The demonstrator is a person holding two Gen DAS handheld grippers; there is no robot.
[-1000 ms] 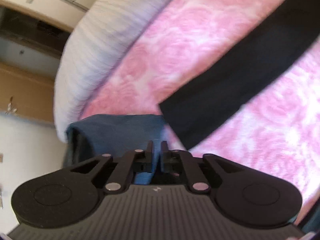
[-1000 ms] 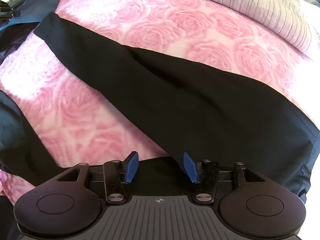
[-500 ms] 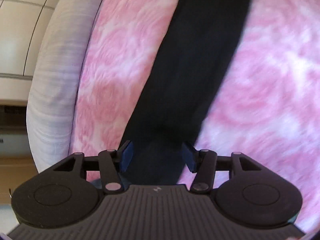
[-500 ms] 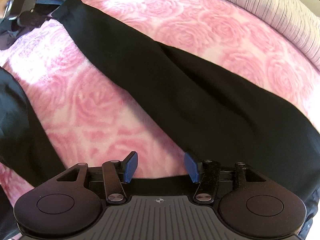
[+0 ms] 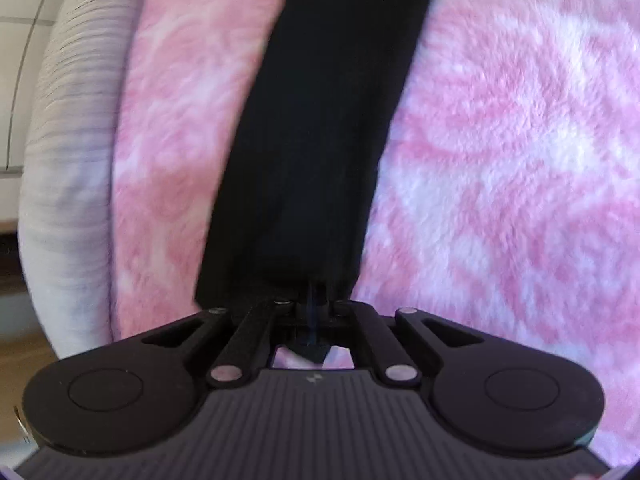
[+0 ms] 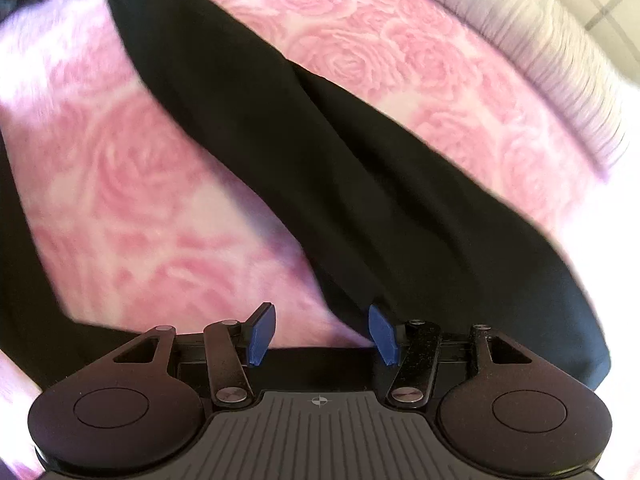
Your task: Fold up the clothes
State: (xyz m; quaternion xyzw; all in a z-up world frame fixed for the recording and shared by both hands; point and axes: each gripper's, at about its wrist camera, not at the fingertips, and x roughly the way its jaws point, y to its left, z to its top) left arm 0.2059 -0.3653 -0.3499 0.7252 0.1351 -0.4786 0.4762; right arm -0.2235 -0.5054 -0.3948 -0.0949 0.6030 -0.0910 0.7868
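Note:
A black garment lies spread on a pink rose-patterned blanket [image 5: 500, 160]. In the left wrist view one long black leg or sleeve [image 5: 320, 140] runs straight away from my left gripper [image 5: 314, 304], which is shut on its near end. In the right wrist view the wider black body of the garment [image 6: 360, 168] crosses from top left to lower right. My right gripper [image 6: 322, 332] is open, blue pads [image 6: 262, 332] apart, low over the garment's near edge and the blanket [image 6: 140, 200].
A white-lilac striped pillow or quilt lies along the bed's far edge [image 5: 68, 160], [image 6: 540, 52]. Pale cabinets and wood floor show beyond it at the left. Another black part of the garment lies at the far left of the right wrist view [image 6: 24, 280].
My left gripper let go of a blue cloth, moved over the black leg's end and closed on it. My right gripper stayed open and shifted slightly along the garment.

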